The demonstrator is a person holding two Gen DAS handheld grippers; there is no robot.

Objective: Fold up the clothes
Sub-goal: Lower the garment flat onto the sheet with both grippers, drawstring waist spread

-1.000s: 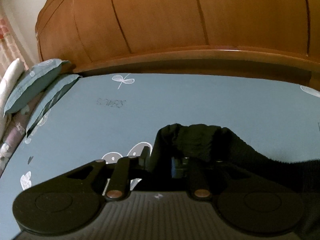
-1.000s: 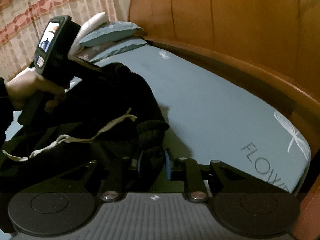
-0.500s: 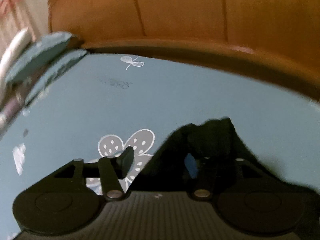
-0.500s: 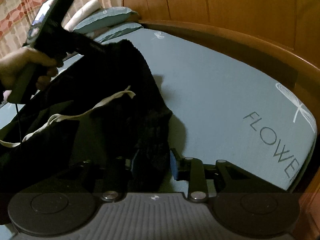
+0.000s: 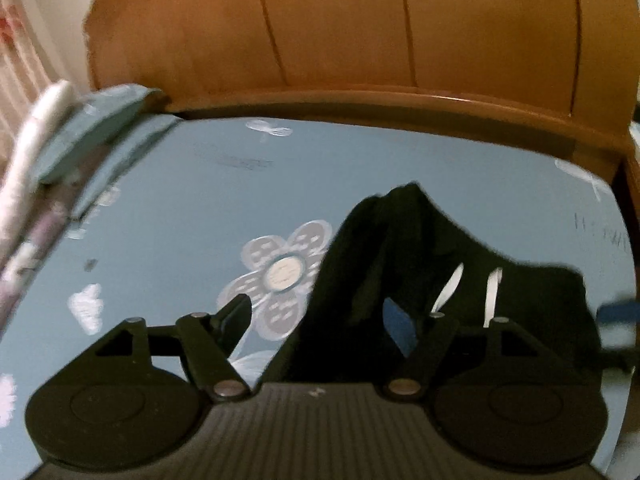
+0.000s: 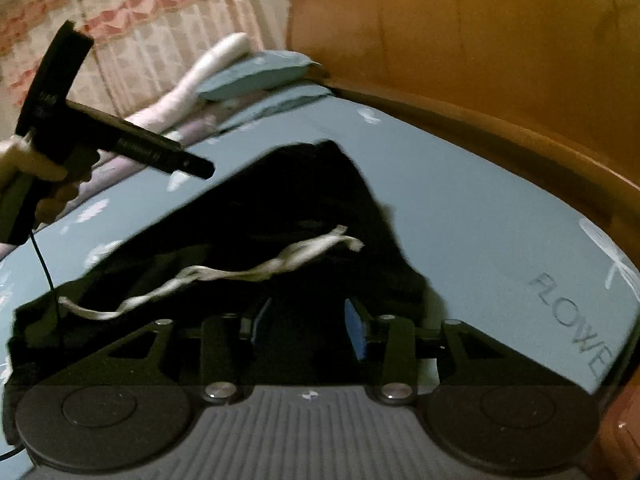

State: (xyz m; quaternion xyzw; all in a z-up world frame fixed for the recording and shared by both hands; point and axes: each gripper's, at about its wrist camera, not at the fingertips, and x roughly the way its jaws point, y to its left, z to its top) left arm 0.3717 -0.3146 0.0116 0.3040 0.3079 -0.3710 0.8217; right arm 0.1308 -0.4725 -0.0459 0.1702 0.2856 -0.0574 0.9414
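Note:
A black garment (image 5: 404, 248) with white drawstrings (image 6: 224, 276) lies on the blue flower-print bed sheet (image 5: 168, 216). In the left wrist view my left gripper (image 5: 320, 316) is open, its jaws wide apart, with the garment's left edge between them. In the right wrist view my right gripper (image 6: 308, 320) is open over the garment (image 6: 304, 200), and cloth lies between its blue pads (image 6: 356, 324). The left gripper also shows in the right wrist view (image 6: 200, 168), held in a hand, just above the garment's far edge.
A wooden headboard (image 5: 360, 32) runs along the far side of the bed. Blue pillows (image 5: 92, 128) and a white roll (image 6: 216, 60) are stacked at the left. A patterned curtain (image 6: 132, 28) hangs behind them. The bed's right edge (image 6: 600, 364) is close.
Both grippers have opened and let go of the garment, which has dropped flat onto the sheet. The left gripper has pulled back a little.

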